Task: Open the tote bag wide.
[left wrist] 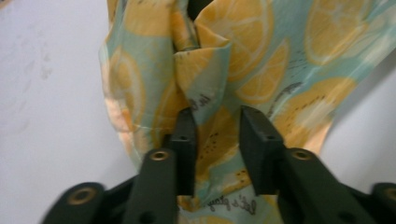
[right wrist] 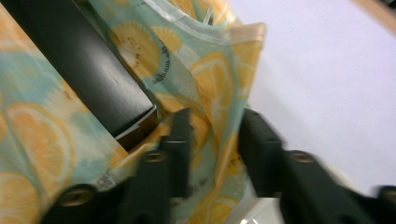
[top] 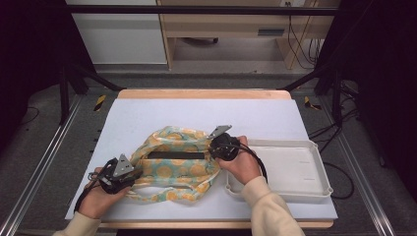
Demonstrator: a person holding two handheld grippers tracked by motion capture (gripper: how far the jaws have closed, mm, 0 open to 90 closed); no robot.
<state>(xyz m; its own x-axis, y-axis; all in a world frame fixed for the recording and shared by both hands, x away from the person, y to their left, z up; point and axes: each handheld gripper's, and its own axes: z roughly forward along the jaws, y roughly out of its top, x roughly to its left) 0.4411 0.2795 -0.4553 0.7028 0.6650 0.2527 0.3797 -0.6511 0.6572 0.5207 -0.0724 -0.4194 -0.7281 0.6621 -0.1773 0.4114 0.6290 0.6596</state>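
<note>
White foam matting point(top: 147, 110) carries a lemon-print fabric bag point(top: 172, 167); left gripper point(left wrist: 217, 135) and right gripper point(right wrist: 212, 140) stand partly open around its folds.

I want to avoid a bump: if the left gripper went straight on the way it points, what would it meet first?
Most likely the lemon-print cloth bag: the left gripper already has a fold of it between its open jaws, so it would push straight into the fabric.
</note>
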